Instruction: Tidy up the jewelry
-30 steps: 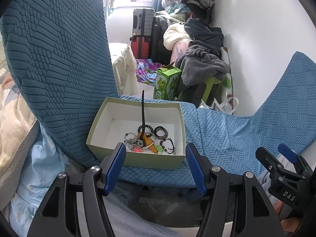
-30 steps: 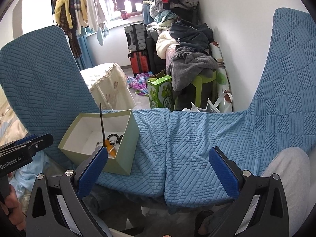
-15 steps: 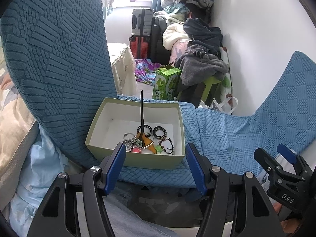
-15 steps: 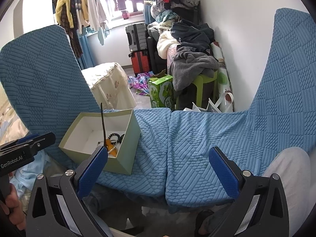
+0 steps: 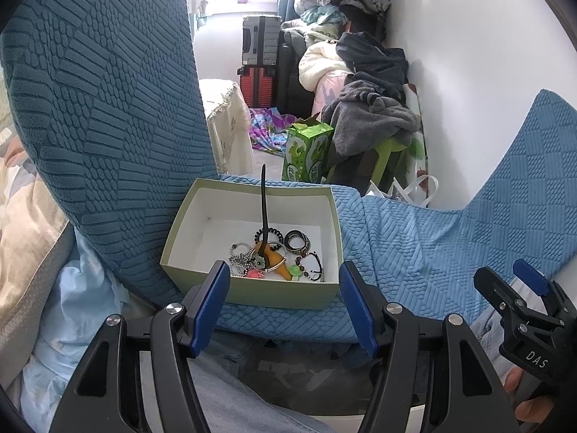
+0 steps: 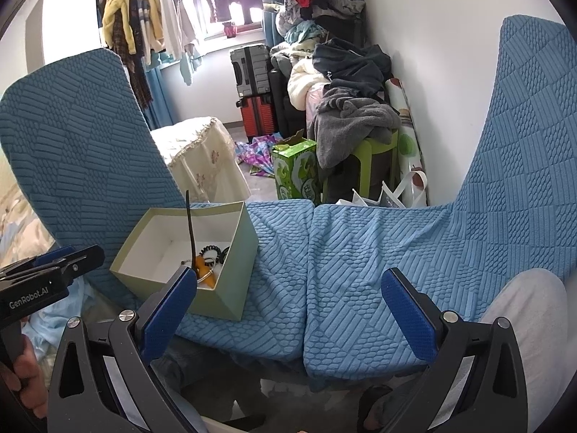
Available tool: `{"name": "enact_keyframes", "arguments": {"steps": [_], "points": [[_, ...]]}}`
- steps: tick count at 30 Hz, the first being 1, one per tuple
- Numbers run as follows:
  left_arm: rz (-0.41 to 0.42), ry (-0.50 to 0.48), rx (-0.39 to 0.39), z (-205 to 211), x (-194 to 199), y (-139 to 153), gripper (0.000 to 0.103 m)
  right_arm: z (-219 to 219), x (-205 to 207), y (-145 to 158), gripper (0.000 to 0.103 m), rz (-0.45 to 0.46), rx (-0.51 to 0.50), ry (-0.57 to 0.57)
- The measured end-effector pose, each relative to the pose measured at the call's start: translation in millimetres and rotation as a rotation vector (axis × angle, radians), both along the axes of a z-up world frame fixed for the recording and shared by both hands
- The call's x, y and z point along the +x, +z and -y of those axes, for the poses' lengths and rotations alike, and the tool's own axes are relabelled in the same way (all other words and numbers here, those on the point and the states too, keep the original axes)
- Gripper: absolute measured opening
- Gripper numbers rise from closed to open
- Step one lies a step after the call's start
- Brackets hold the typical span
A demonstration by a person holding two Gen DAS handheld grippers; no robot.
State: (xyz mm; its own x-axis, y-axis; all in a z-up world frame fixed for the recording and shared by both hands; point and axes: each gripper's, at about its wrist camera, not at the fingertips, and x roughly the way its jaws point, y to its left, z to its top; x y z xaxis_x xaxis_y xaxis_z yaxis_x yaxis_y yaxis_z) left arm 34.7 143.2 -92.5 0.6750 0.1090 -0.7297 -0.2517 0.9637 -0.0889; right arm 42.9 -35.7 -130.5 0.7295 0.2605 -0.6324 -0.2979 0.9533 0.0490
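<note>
A pale green cardboard box with a white inside sits on a blue-covered chair seat. A heap of jewelry lies at its near side: a bead chain, dark bangles, a coiled black hair tie, an orange piece with a thin black stalk standing up out of the box. My left gripper hovers open just before the box's near wall, nothing between its blue pads. My right gripper stands open over the seam between two seats, right of the box, empty.
Two chairs with blue textured covers stand side by side, their backs rising left and right. Beyond lie a green carton, a green stool piled with clothes, suitcases and a cloth-covered table. A white wall runs along the right.
</note>
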Motion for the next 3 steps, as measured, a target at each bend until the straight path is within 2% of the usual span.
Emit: {"name": "enact_keyframes", "arguments": {"steps": [3], "points": [[0.002,-0.002,0.005,-1.6,-1.2,1.6,0.063,0.3,0.0,-0.5,0.103,0.001,-0.001,-0.001]]}}
